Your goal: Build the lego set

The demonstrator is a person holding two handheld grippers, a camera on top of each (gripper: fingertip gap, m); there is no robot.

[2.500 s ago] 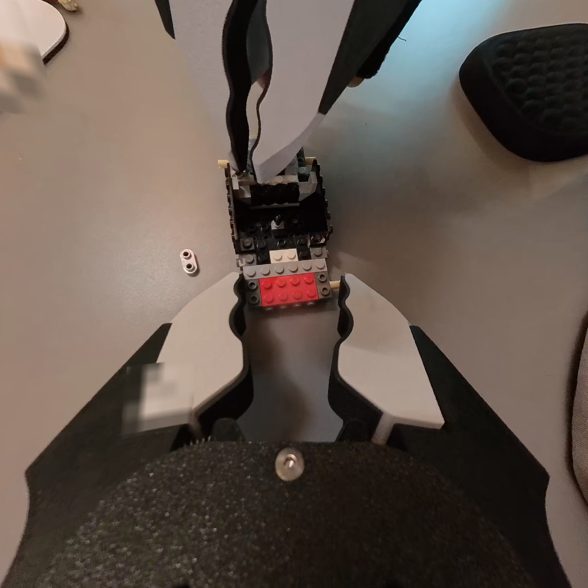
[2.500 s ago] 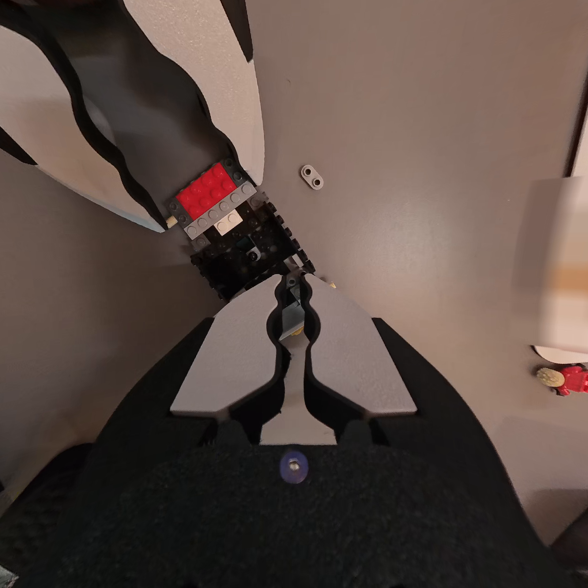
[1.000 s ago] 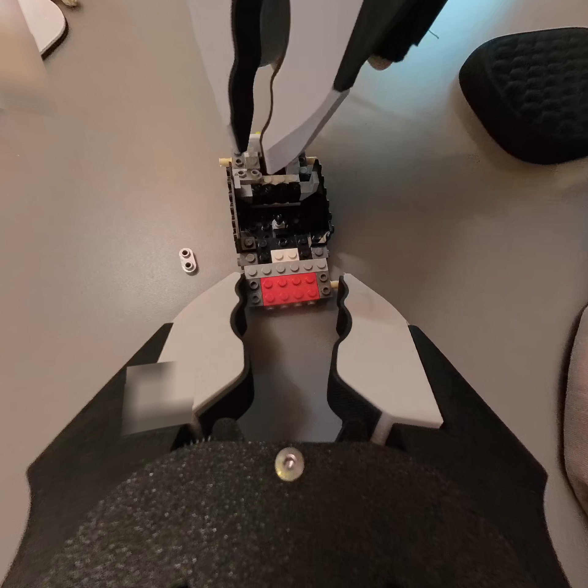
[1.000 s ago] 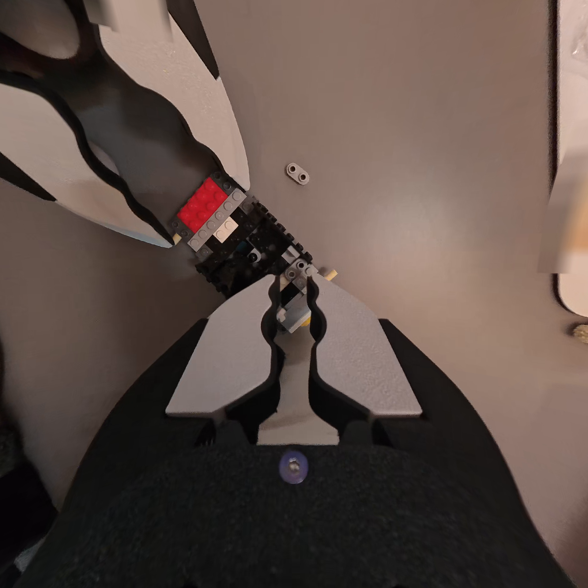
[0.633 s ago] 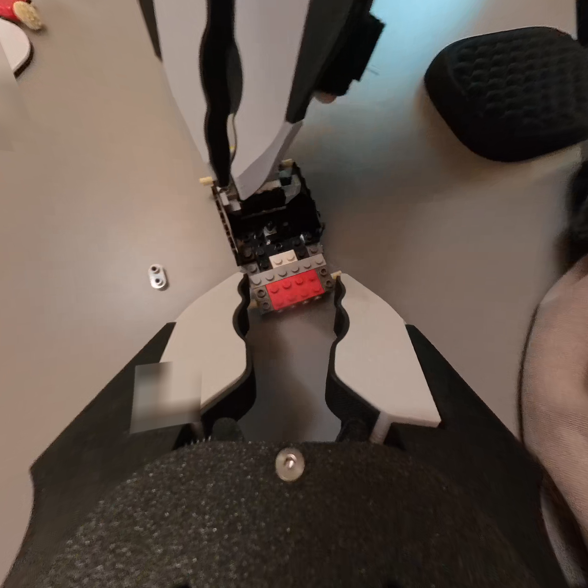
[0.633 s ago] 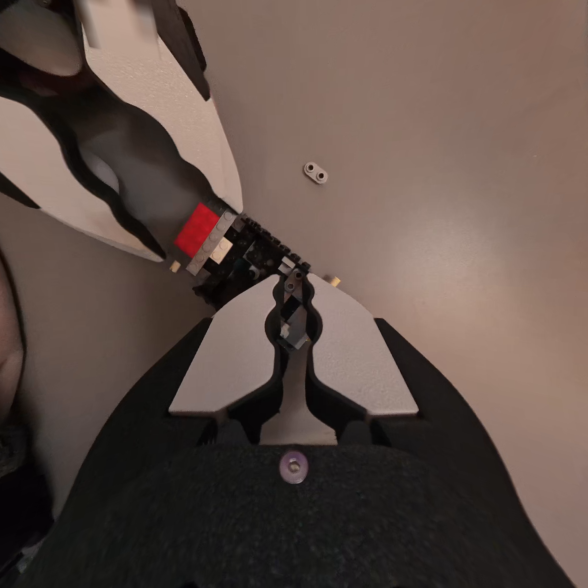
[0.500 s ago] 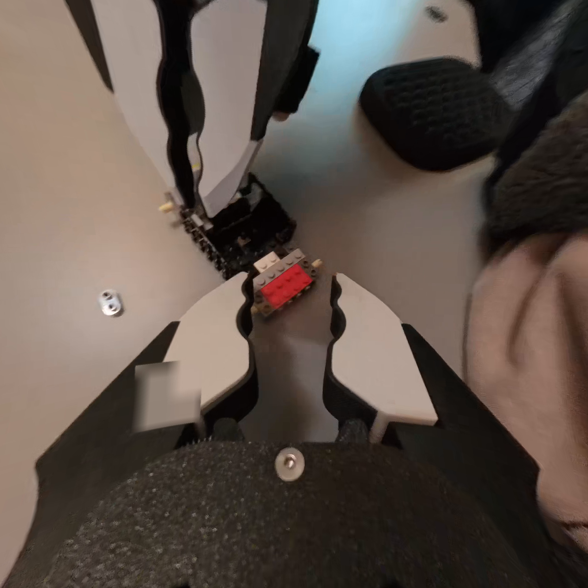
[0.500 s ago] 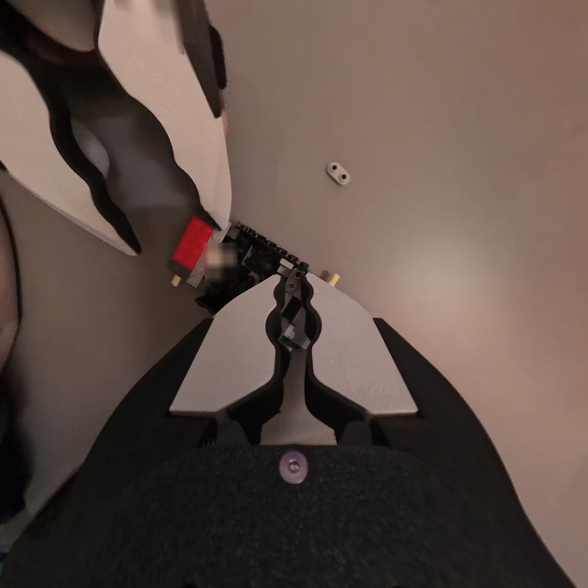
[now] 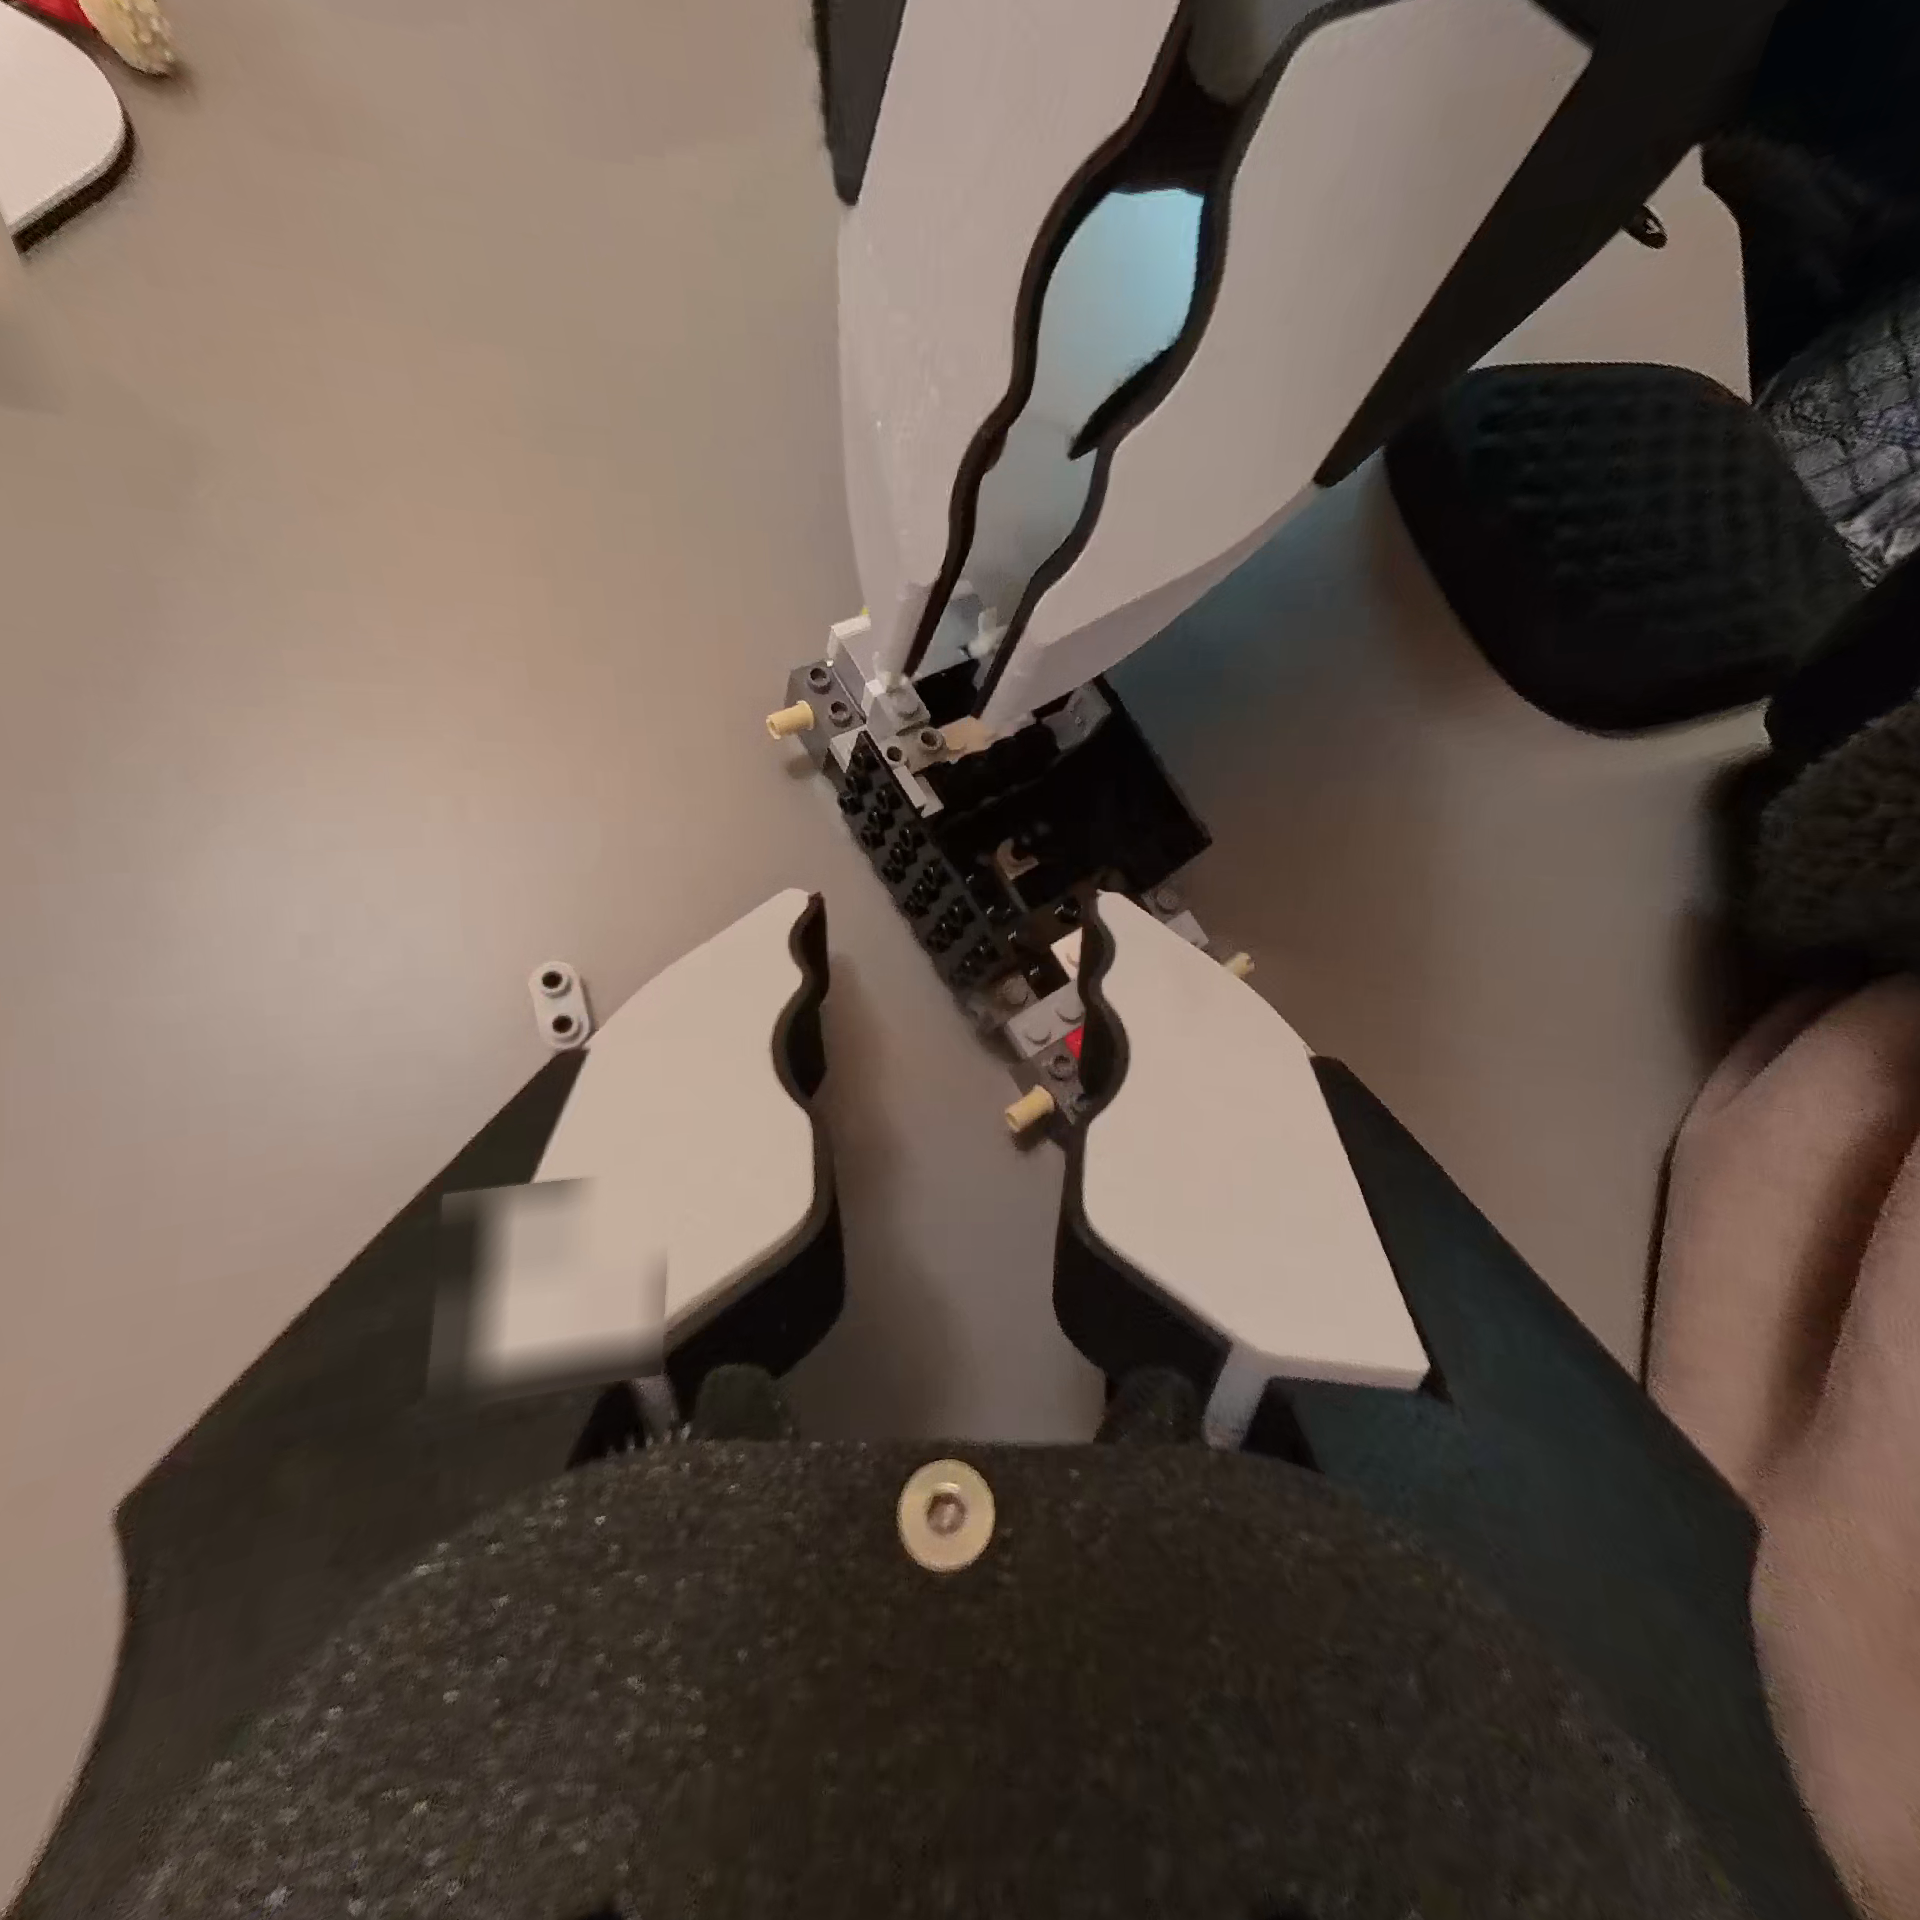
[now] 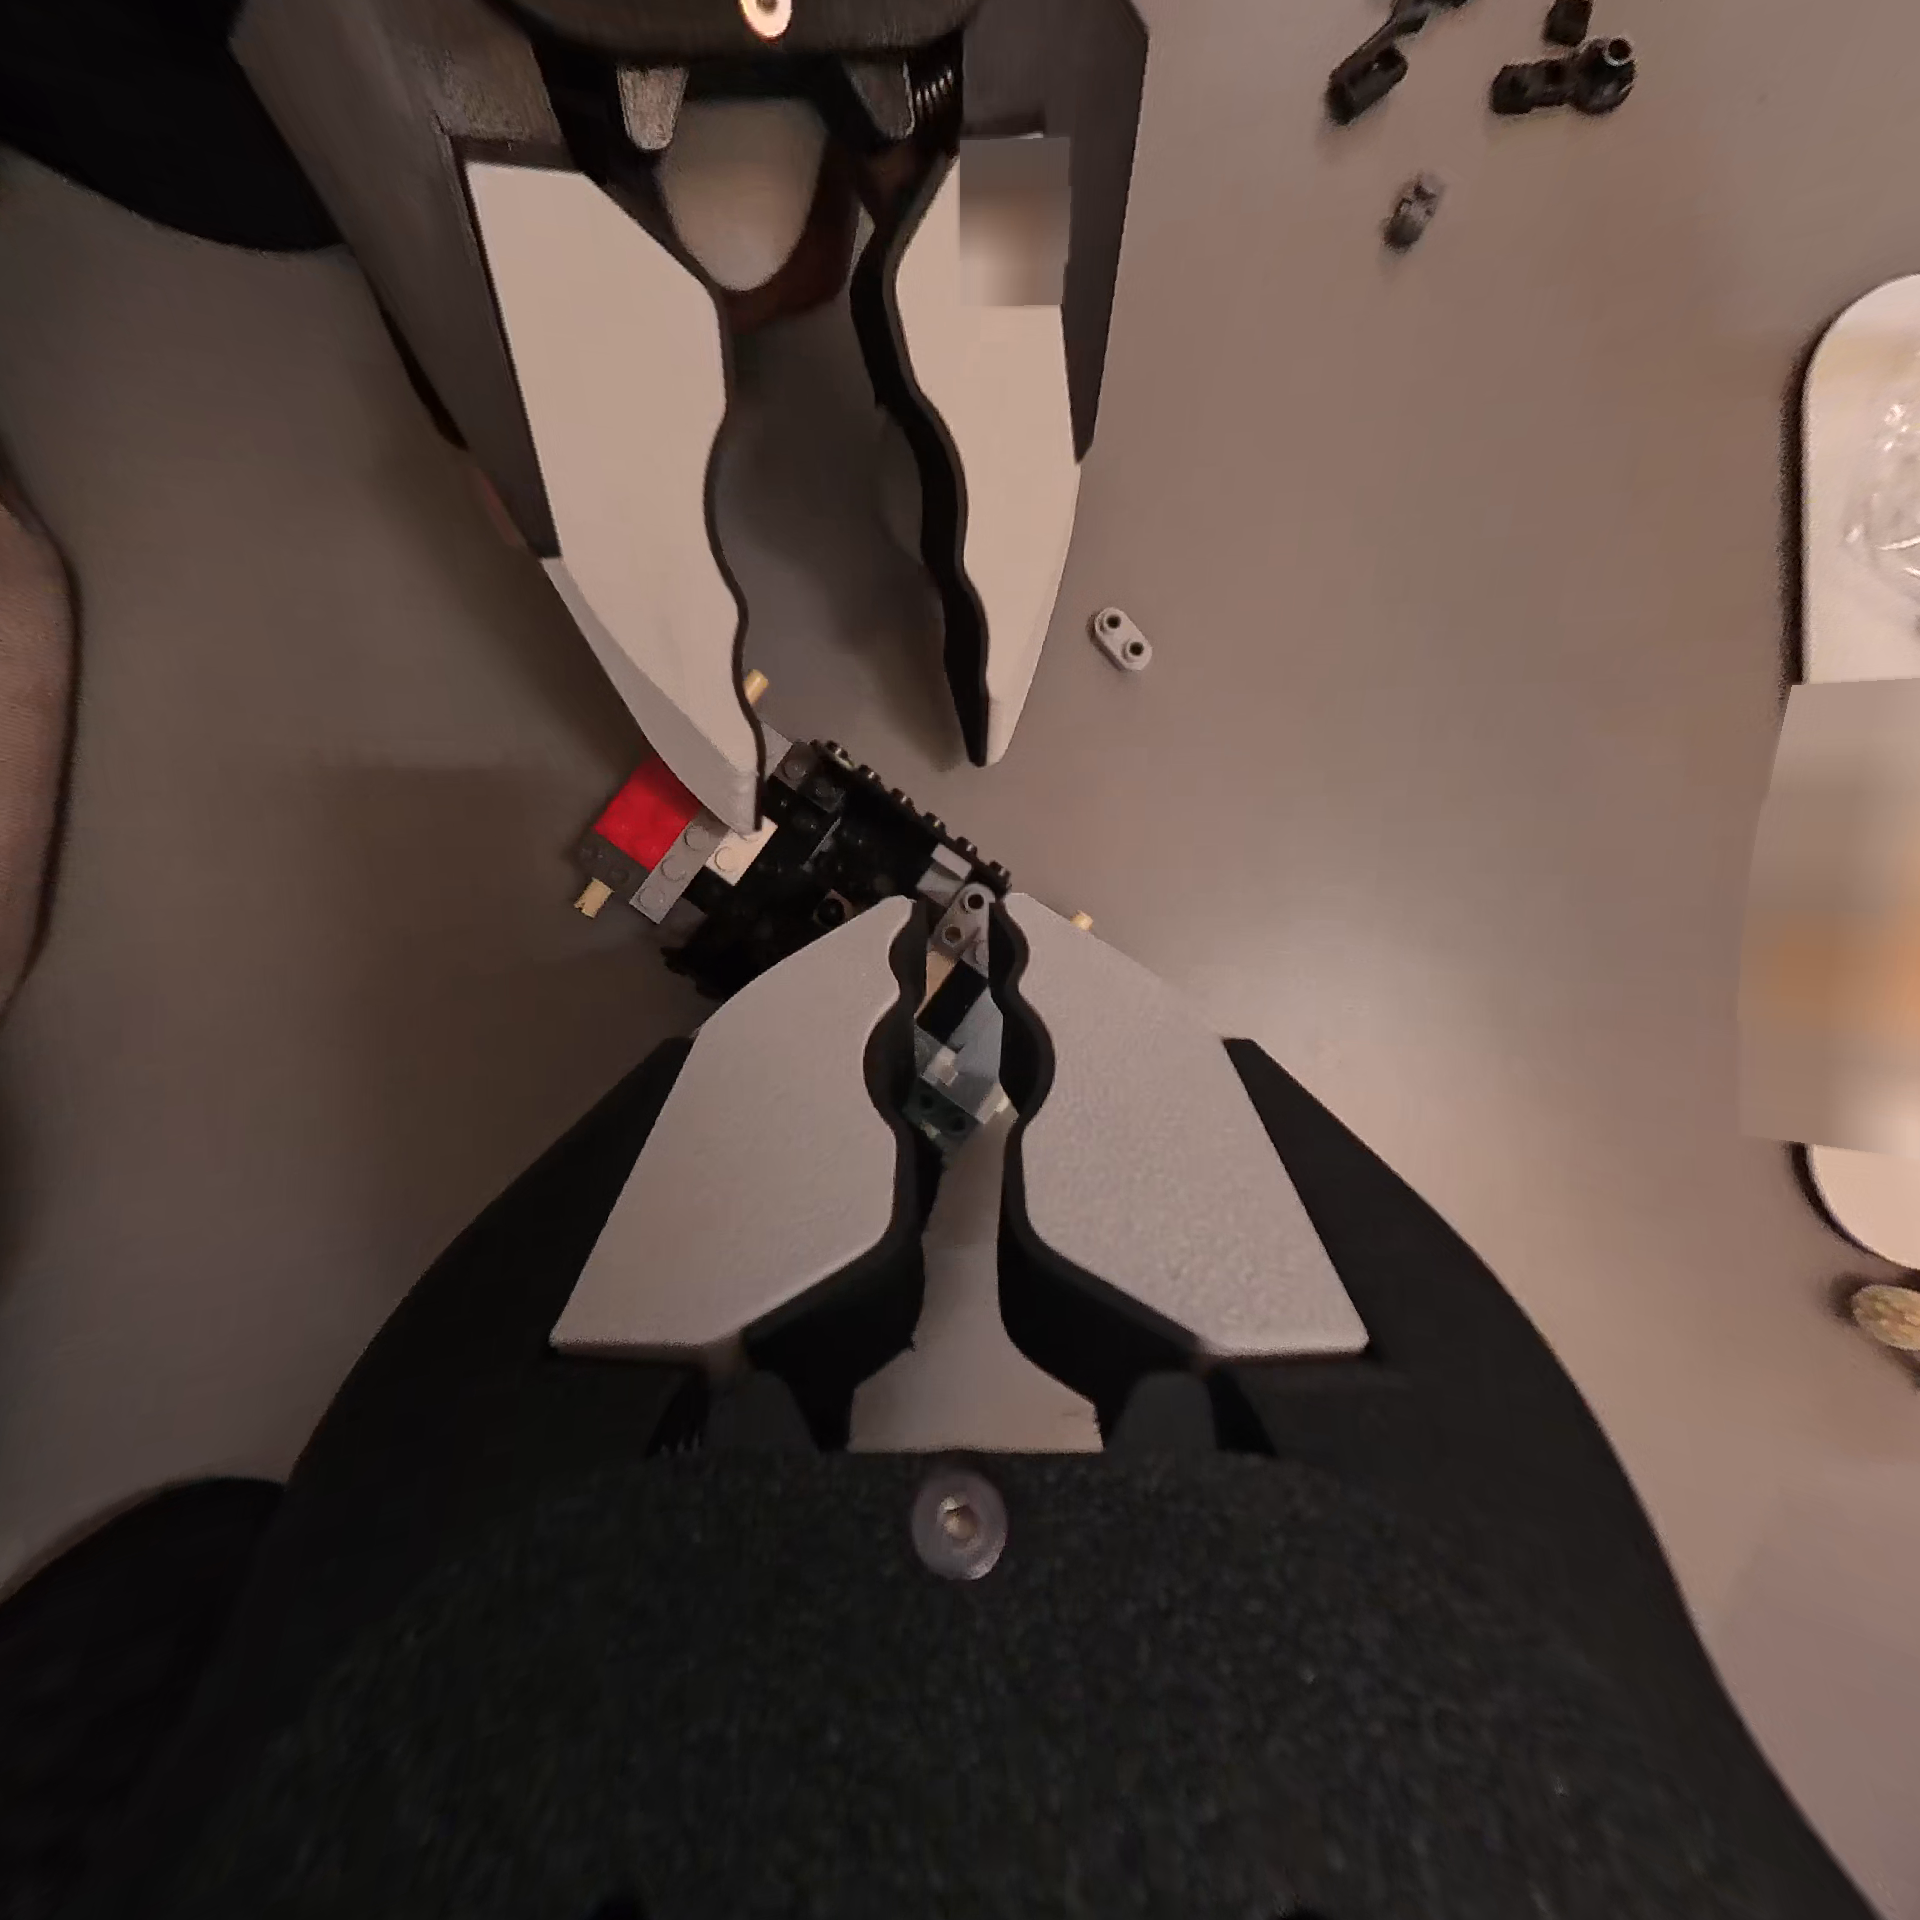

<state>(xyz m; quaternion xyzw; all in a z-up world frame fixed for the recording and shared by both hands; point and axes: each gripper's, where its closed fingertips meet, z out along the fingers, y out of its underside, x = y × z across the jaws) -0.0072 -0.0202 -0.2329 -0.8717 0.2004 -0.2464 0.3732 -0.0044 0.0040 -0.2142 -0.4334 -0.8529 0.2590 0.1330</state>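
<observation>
The lego model (image 9: 997, 821), mostly black with a red brick (image 10: 644, 816) at one end and grey pieces at the other, lies slantwise on the grey table. My right gripper (image 10: 956, 920) is shut on its grey end; in the left wrist view it (image 9: 956, 675) comes in from the top. My left gripper (image 9: 951, 925) is open. The model is not between its fingers: the right finger (image 9: 1174, 1039) lies over the red end. In the right wrist view the left gripper (image 10: 868, 790) comes down from above, one tip on the model (image 10: 842, 842).
A small grey two-hole plate (image 9: 561, 1000) lies loose left of the model; it also shows in the right wrist view (image 10: 1122, 649). Small black pieces (image 10: 1558, 78) lie farther off. A white tray (image 10: 1860, 416) is at the right. A black padded object (image 9: 1610, 551) and a person's hand (image 9: 1818, 1299) are near. Left and right tips are no more than a few centimetres apart. Left tips and right tips are each some 20 cm from the black padded object (image 9: 1610, 551).
My left gripper has let go of the red end and shifted sideways, so the model is no longer between its fingers. The model has turned slantwise. My right gripper stays shut on the grey end.
</observation>
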